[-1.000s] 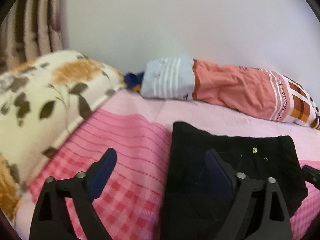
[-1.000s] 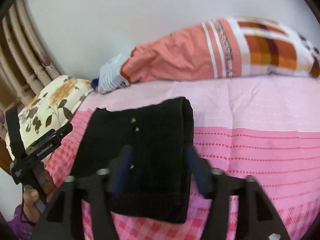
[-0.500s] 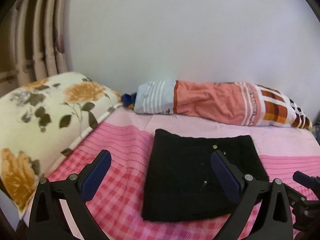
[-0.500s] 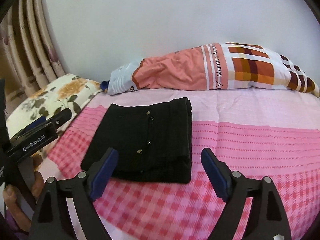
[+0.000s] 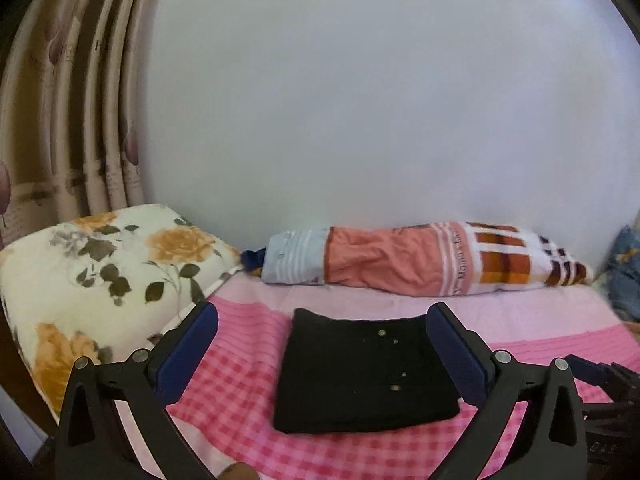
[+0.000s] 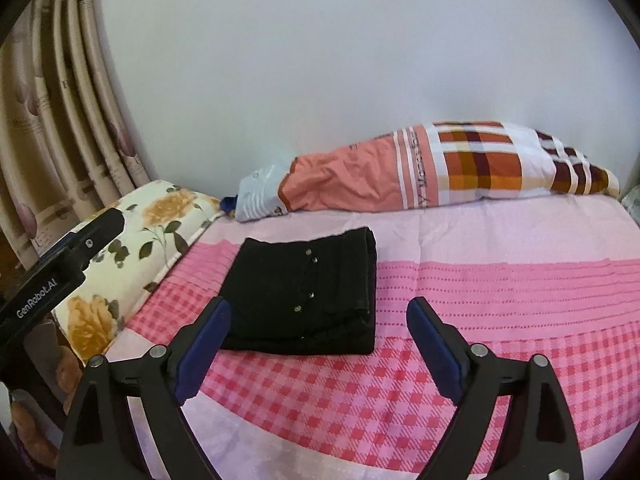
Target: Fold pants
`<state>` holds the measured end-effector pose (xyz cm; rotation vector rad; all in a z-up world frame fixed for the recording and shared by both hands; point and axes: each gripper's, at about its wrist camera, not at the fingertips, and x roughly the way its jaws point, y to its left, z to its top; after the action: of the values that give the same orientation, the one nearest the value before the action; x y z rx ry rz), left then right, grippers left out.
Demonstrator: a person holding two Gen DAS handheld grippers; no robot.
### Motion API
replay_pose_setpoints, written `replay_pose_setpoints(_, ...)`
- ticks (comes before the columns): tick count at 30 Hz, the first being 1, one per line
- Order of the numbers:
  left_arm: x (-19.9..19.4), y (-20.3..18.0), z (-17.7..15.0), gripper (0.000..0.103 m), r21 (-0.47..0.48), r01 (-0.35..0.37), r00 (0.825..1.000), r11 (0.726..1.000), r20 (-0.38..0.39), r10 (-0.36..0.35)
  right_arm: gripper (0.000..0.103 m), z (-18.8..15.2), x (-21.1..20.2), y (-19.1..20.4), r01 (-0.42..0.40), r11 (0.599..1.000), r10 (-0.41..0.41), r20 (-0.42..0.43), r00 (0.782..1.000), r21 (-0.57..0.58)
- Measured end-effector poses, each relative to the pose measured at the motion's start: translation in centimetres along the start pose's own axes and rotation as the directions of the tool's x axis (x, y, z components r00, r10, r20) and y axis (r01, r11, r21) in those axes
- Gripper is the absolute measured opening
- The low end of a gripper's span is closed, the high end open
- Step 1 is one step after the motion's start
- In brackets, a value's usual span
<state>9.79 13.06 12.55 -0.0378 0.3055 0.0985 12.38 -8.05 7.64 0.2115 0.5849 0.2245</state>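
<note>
The black pants (image 5: 360,372) lie folded into a compact rectangle on the pink bed sheet (image 5: 248,368), with small metal studs on top. They also show in the right wrist view (image 6: 304,296). My left gripper (image 5: 322,320) is open and empty, held back above the near edge of the pants. My right gripper (image 6: 318,312) is open and empty, pulled back from the pants toward the bed's front edge. The left gripper's body (image 6: 52,276) shows at the left of the right wrist view.
A floral pillow (image 5: 92,280) lies at the left. An orange and plaid bolster (image 5: 420,264) lies along the white wall at the back. Curtains (image 5: 72,120) hang at the far left. Pink checked sheet (image 6: 500,320) spreads to the right of the pants.
Both grippers have drawn back and up from the folded pants. The right gripper, closer together a second ago over the pants, has opened wide. The pants lie still.
</note>
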Motion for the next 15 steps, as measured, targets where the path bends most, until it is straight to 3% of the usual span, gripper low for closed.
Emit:
replay_pose_setpoints(4, -1.7, 0.4, 0.0, 0.103, -0.042, -0.131, 0.99, 0.99, 0.046, 0.133, 0.09, 0.1, -1.0, 0.6, -0.011, 1.0, 0.011, 0.013, 1.0, -0.012)
replay_pose_setpoints(15, -1.6, 0.7, 0.2, 0.103, -0.014, -0.086, 0.996, 0.996, 0.002, 0.086, 0.091, -0.3, -1.4, 2.0, -0.025, 0.999, 0.025, 0.007, 1.0, -0.036)
